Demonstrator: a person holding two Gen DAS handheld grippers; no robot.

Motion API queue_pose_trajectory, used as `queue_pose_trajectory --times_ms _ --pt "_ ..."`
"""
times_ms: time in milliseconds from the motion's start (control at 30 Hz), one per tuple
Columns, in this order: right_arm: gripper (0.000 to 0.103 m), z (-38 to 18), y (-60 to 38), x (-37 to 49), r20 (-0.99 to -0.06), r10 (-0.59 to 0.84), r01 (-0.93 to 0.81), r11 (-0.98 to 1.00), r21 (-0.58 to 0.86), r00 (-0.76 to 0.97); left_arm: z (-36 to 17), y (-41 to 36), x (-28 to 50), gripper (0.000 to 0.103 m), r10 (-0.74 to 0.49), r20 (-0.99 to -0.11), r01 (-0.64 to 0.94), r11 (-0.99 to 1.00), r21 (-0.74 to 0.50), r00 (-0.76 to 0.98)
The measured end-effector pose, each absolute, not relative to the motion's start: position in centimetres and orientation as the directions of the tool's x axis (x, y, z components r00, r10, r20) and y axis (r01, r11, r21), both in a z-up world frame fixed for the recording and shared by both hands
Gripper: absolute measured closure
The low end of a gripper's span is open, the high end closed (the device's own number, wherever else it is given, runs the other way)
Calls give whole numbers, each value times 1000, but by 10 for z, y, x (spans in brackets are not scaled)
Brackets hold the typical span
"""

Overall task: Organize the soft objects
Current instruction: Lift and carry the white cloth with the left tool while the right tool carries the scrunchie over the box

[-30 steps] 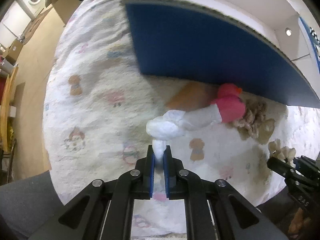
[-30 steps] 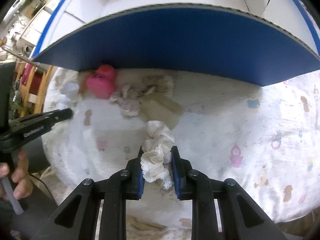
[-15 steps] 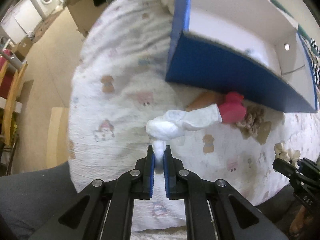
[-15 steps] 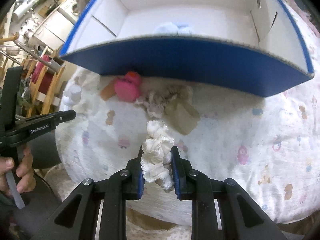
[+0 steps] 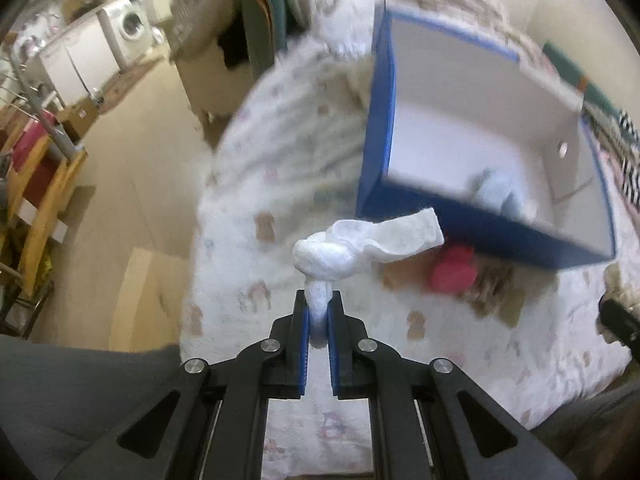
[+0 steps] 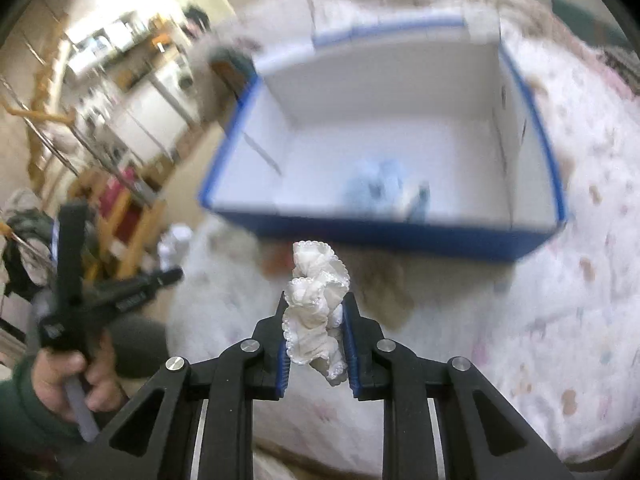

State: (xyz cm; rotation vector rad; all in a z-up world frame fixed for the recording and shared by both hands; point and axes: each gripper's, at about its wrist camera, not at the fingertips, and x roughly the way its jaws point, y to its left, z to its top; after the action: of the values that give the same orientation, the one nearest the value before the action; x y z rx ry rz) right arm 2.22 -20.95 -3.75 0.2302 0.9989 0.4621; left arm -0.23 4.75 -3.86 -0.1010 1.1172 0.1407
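My left gripper (image 5: 319,305) is shut on a knotted white sock (image 5: 352,246), which hangs in the air in front of a blue box (image 5: 460,220) with a white inside. In the right wrist view my right gripper (image 6: 316,308) is shut on a frilly cream-white sock (image 6: 316,304), held above the table before the same blue box (image 6: 384,232). A pale blue soft item (image 6: 380,184) lies inside the box. A pink soft toy (image 5: 452,272) and a beige cloth (image 5: 490,288) lie on the patterned cloth by the box's near wall.
The round table wears a white cloth (image 5: 248,240) printed with small figures. To the left are bare floor (image 5: 132,152), a wooden chair (image 5: 36,200) and a washing machine (image 5: 126,32). A hand (image 6: 68,376) grips the left tool's handle in the right wrist view.
Both grippers have risen with their socks, and the views have tipped. The box, first seen only as a blue wall, now shows its white inside and the pale blue item.
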Motion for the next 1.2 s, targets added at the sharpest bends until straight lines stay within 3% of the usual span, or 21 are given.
queue_pose_trajectory --times_ms 233,500,1033,1200 --pt "79 13 -208 27 -628 457 -309 889 337 630 22 43 14 95 76 -799 -170 985 -33 596" --pt "79 43 -214 53 -536 416 -303 908 290 734 61 17 47 95 21 -764 -81 996 -41 645" --pt "79 24 -231 127 -582 355 -227 932 283 731 32 -28 142 95 37 -800 -4 999 43 598" --pt "79 5 -224 150 -640 306 -211 952 223 705 11 -34 166 95 53 -815 6 998 69 578"
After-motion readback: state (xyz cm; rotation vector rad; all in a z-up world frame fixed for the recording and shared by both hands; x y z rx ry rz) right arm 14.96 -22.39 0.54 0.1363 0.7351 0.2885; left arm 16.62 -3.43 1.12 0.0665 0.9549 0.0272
